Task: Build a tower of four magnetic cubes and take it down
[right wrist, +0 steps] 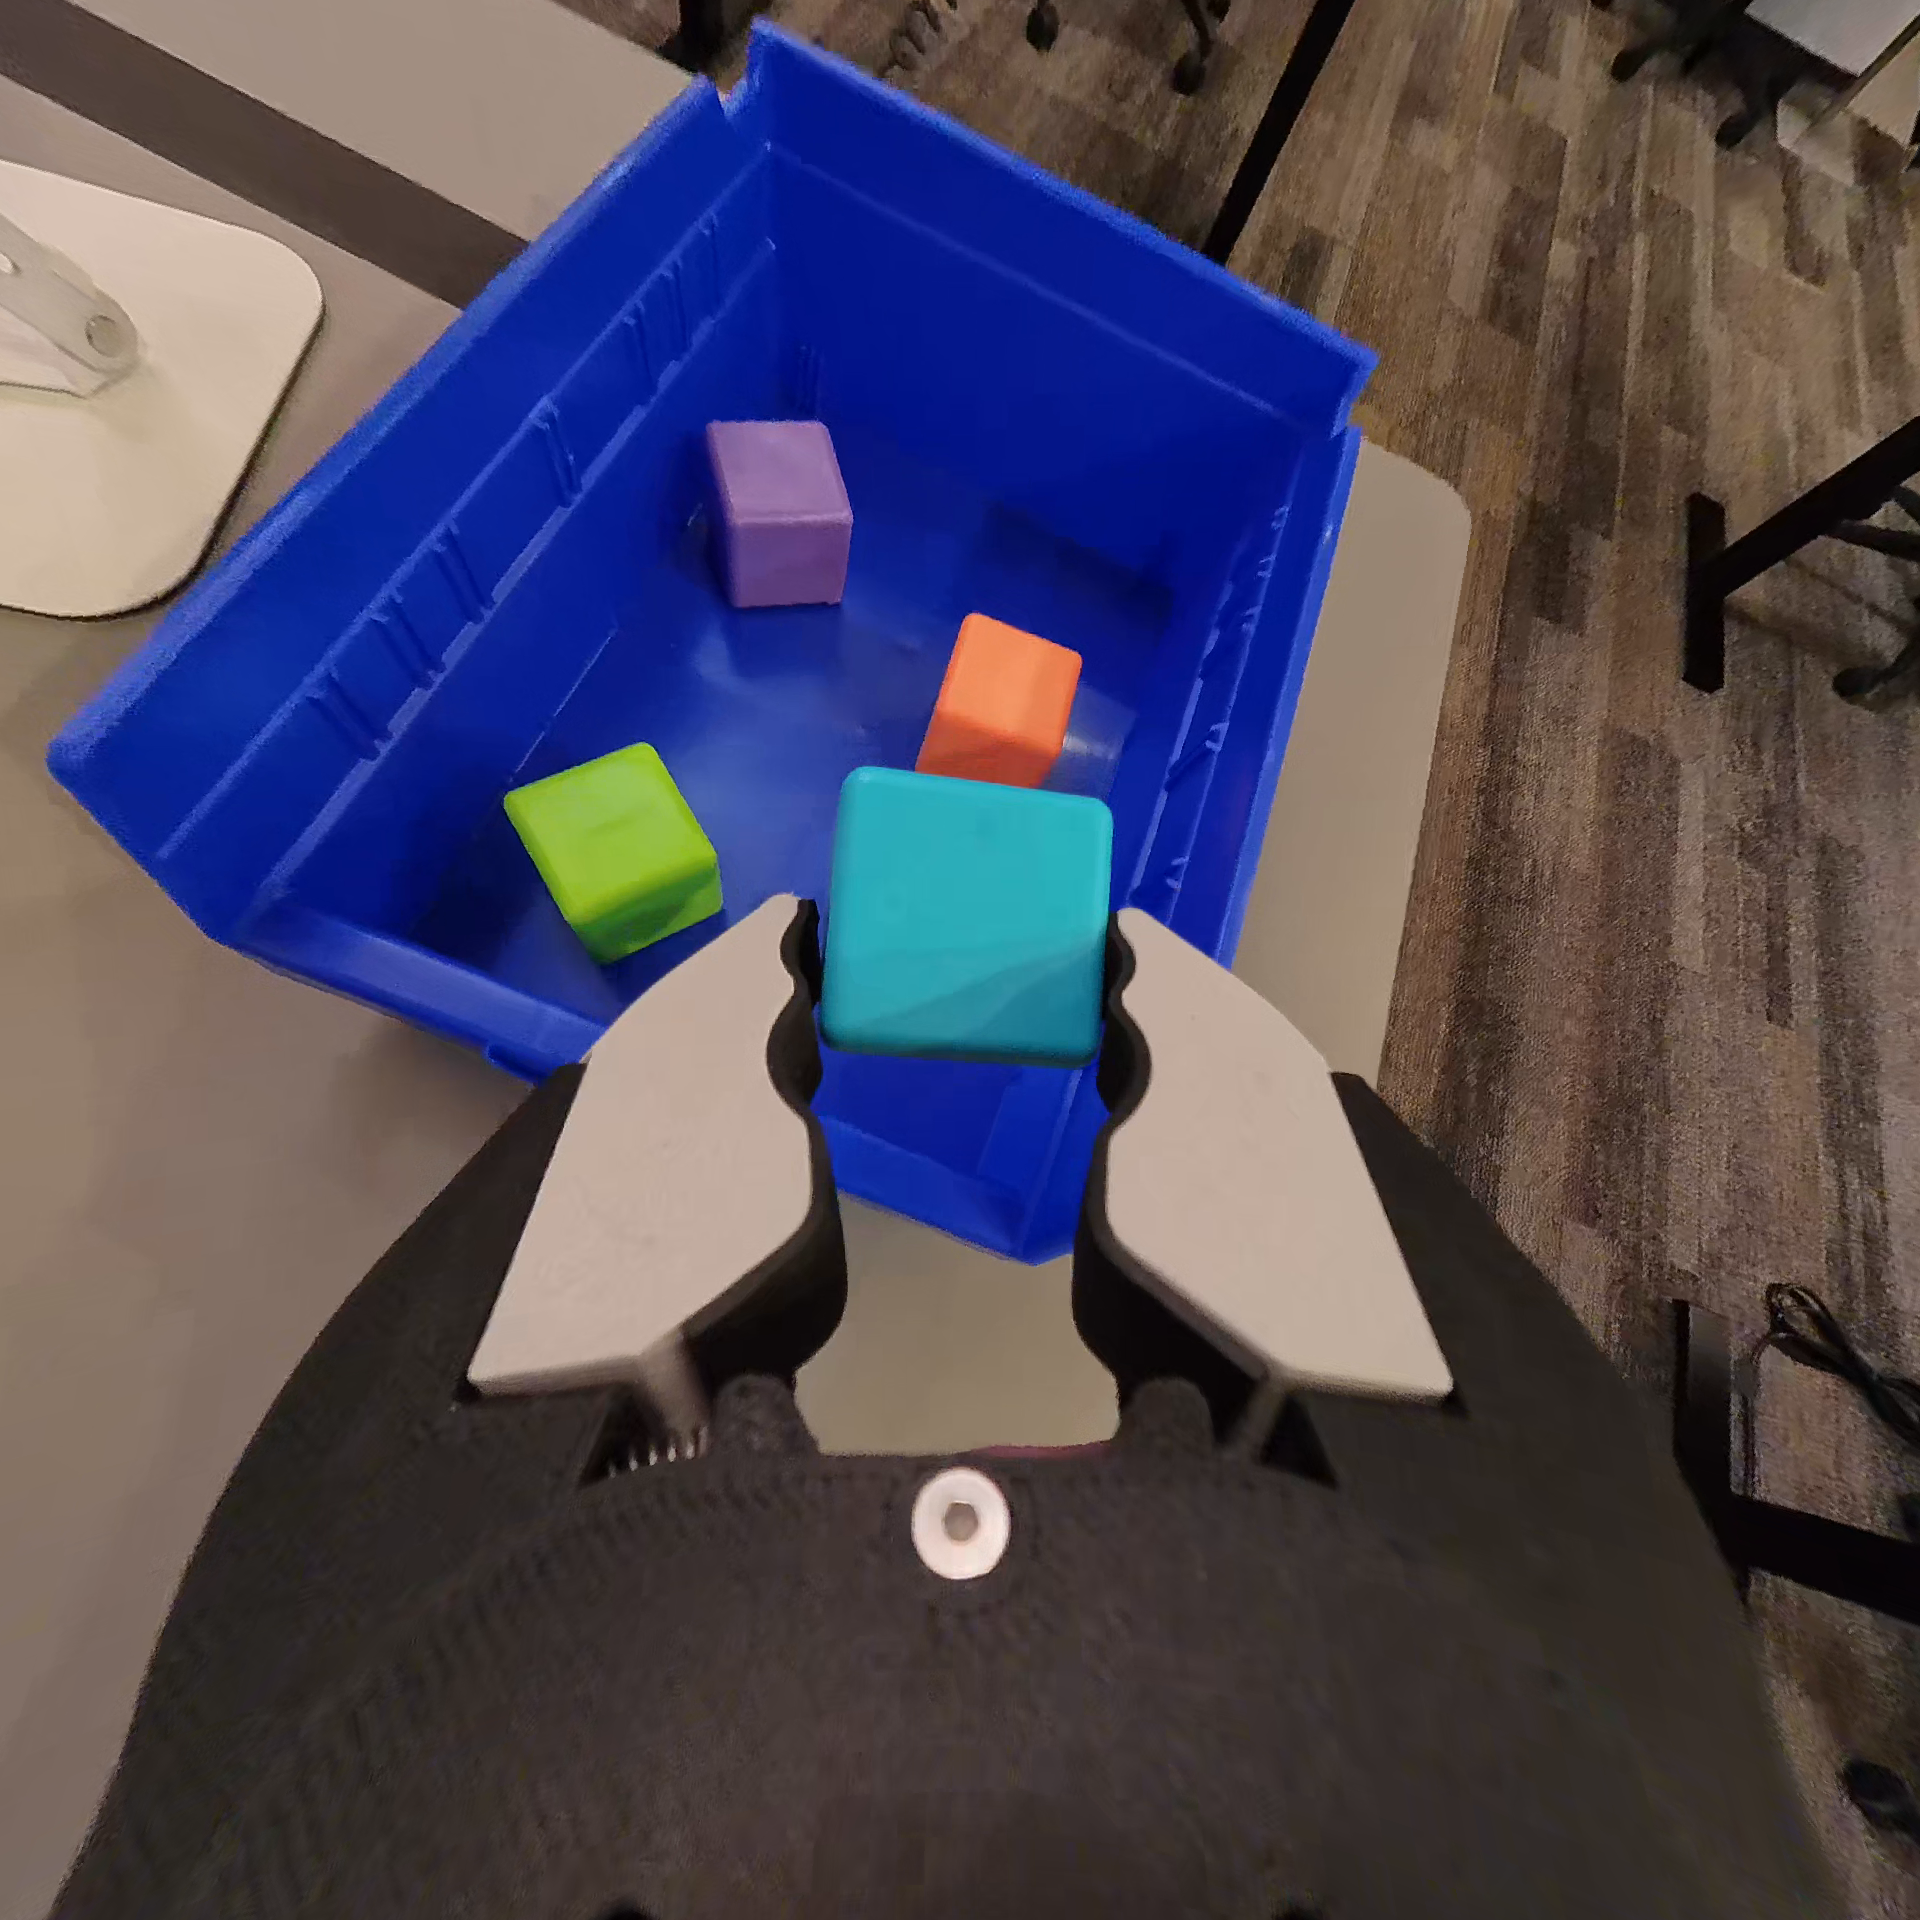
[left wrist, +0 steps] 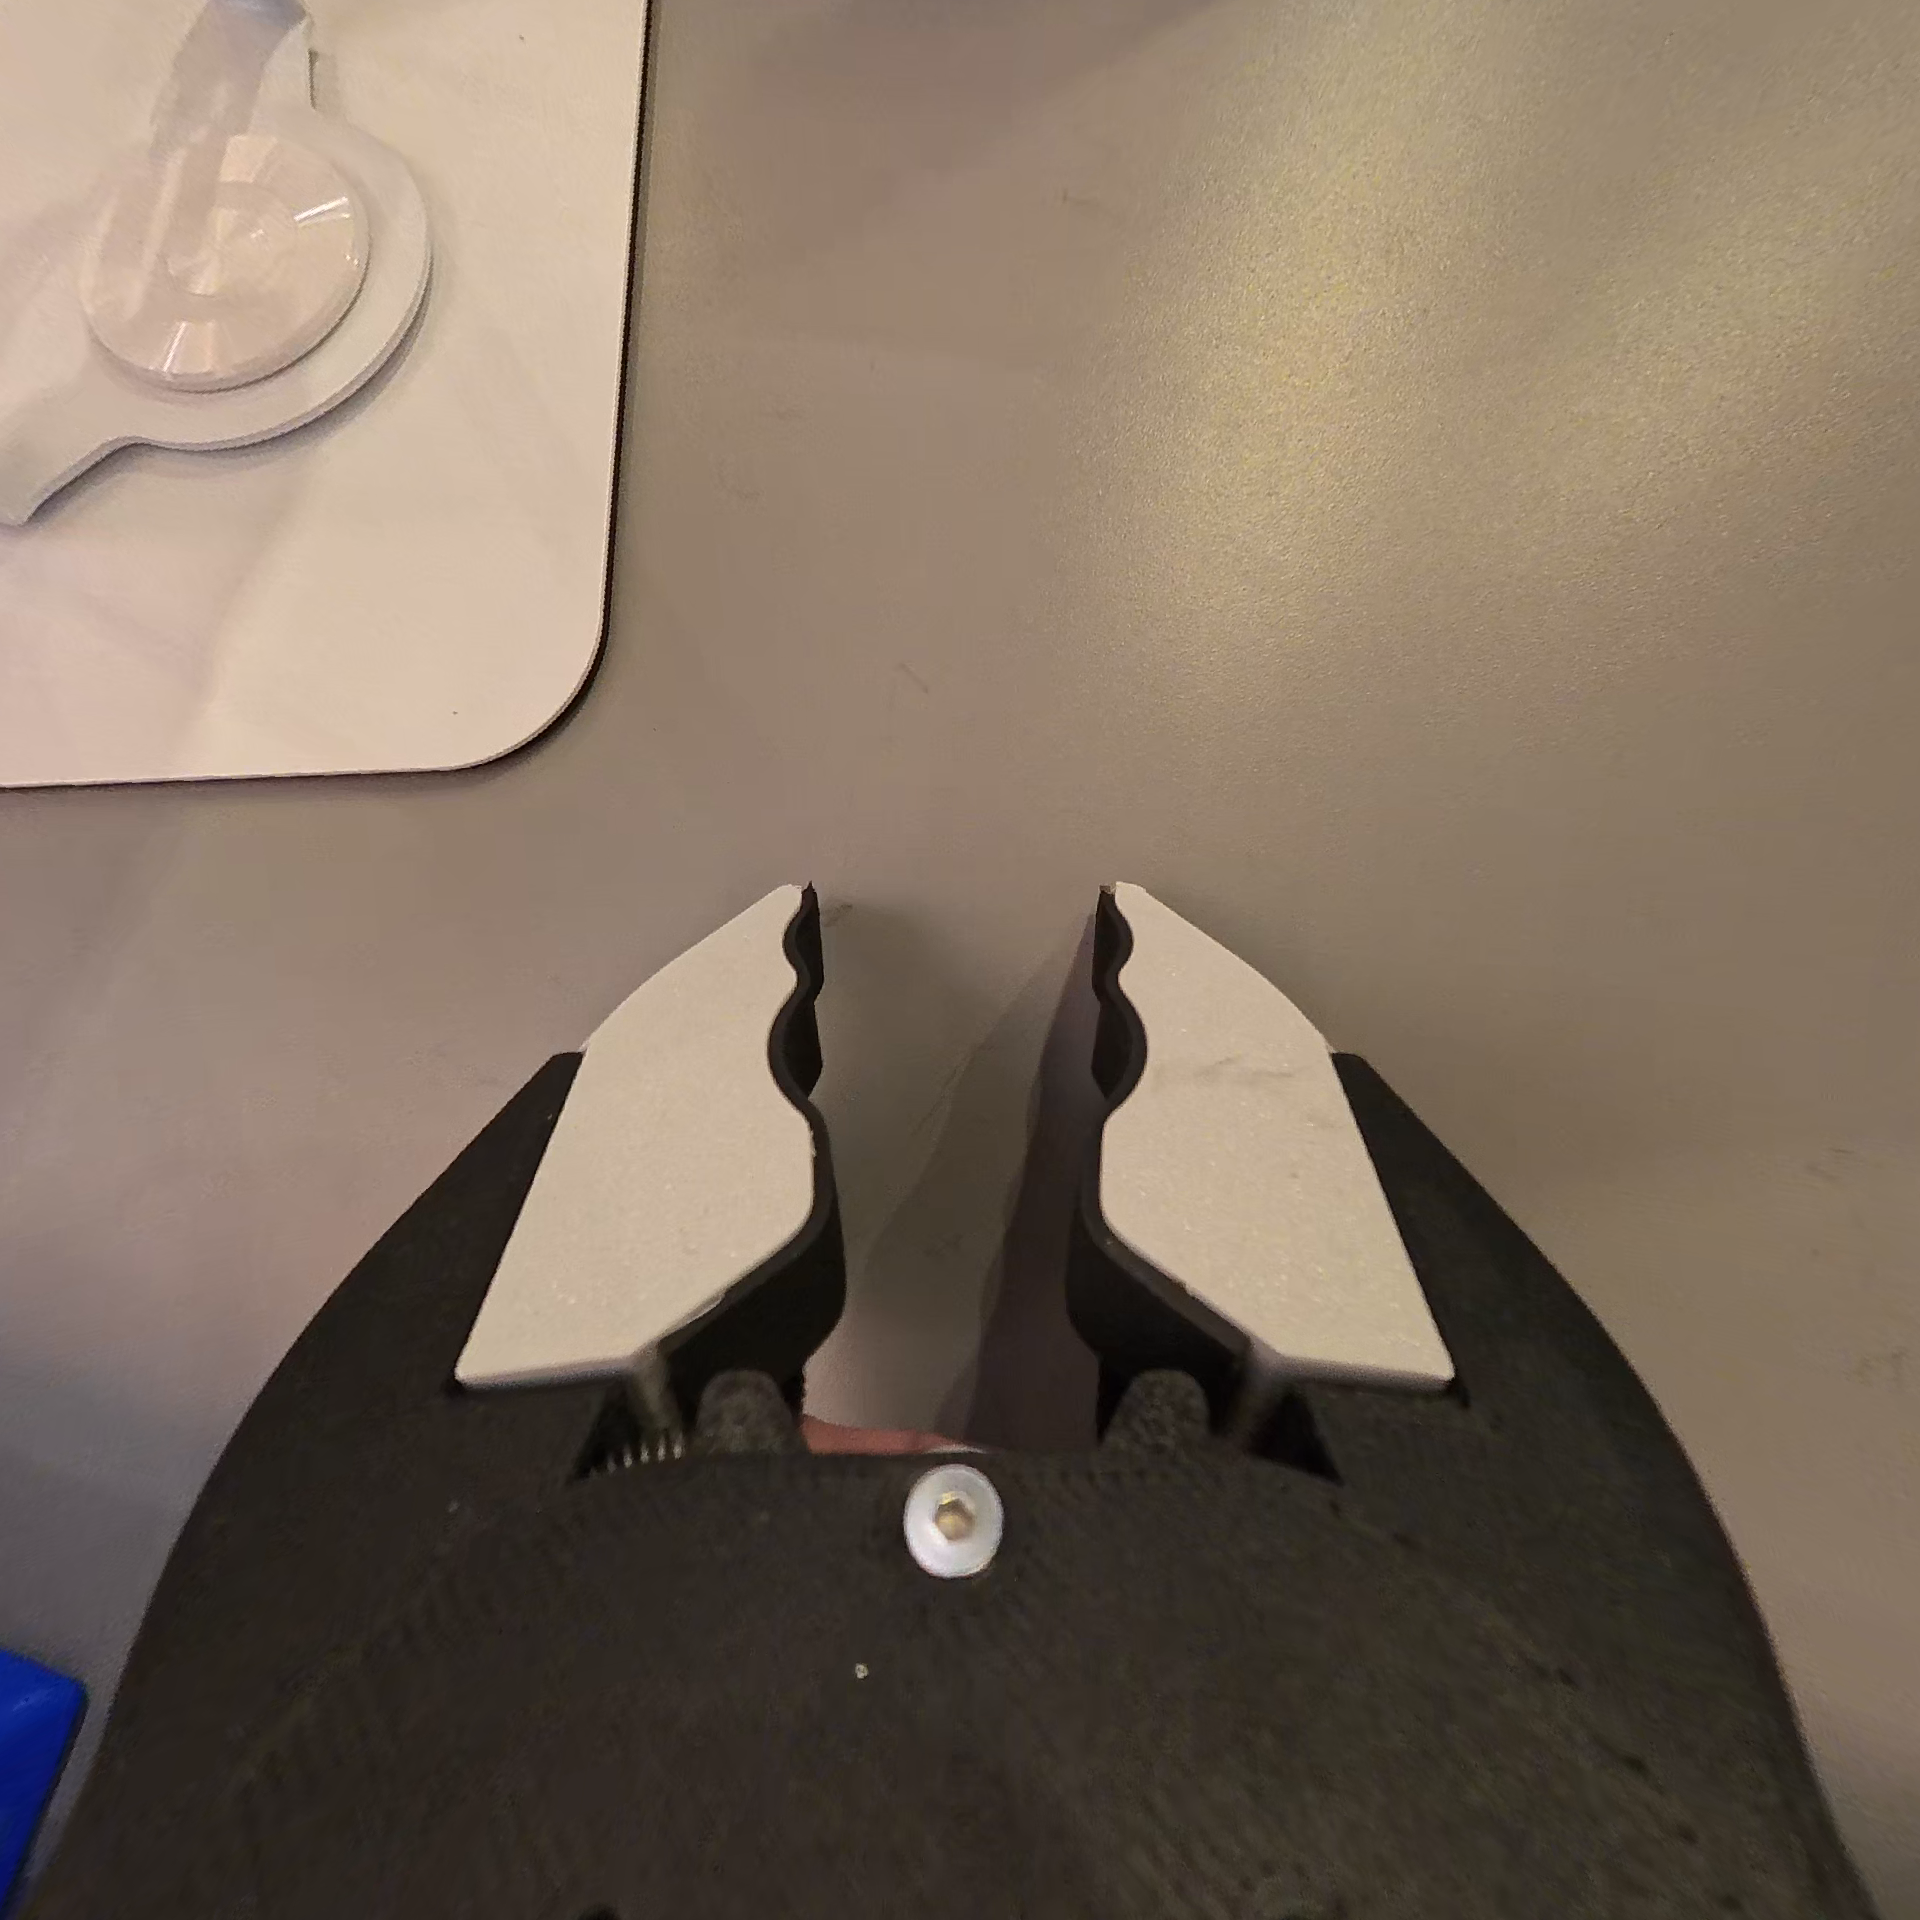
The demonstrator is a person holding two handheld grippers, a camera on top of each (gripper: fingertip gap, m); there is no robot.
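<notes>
In the right wrist view my right gripper point(right wrist: 961, 925) is shut on a teal cube point(right wrist: 966, 914) and holds it above the near part of a blue bin point(right wrist: 436, 582). Inside the bin lie a purple cube point(right wrist: 779, 509), an orange cube point(right wrist: 1003, 696) and a green cube point(right wrist: 613, 847), apart from each other. In the left wrist view my left gripper point(left wrist: 958, 904) is open and empty, pointing down at the bare grey table point(left wrist: 1351, 520). No cube shows in that view.
A white mat with a clear stand base point(left wrist: 223, 281) lies at the upper left of the left wrist view; it also shows in the right wrist view point(right wrist: 125, 416). A corner of the bin point(left wrist: 36, 1756) shows at lower left. The table edge point(right wrist: 1423, 727) and carpet floor lie right of the bin.
</notes>
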